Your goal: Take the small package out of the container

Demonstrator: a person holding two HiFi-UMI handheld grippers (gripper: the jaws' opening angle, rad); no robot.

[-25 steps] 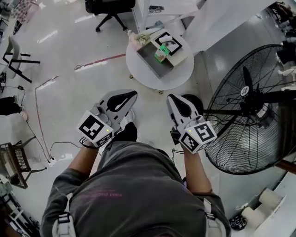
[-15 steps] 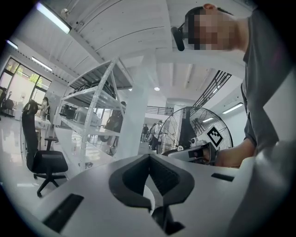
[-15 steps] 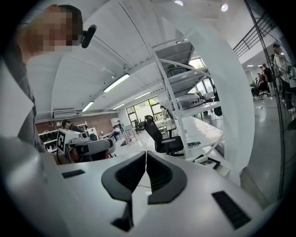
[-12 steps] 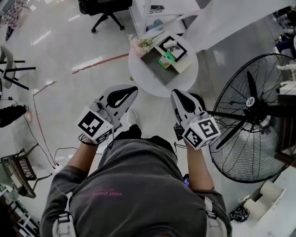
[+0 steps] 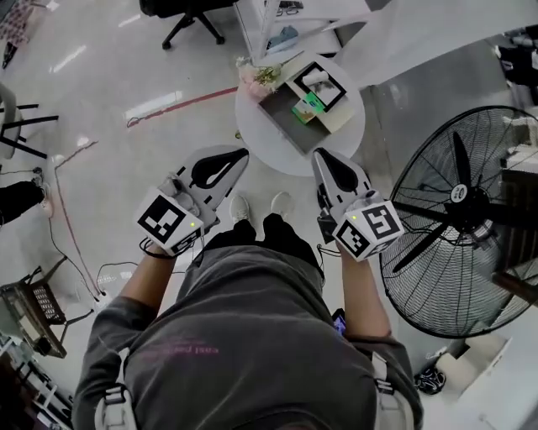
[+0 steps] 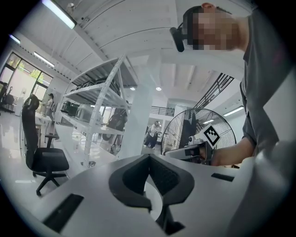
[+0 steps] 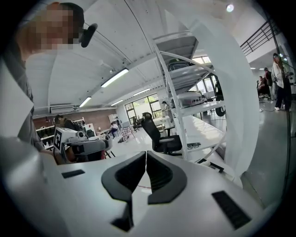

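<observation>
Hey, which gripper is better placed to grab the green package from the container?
Right, probably. The right gripper lines up below the green package in the container; the left gripper sits further to the side. Both are shut, empty, short of the table.

fan (image 5: 458, 220) runs off the right edge of the head view and the chair (image 5: 181, 12) is chopped by the top. right gripper (image 5: 322, 156) covers a bit of the near rim of the table (image 5: 256, 134). green thing (image 5: 313, 107) in the box (image 5: 284, 119) is too small to tell
</observation>
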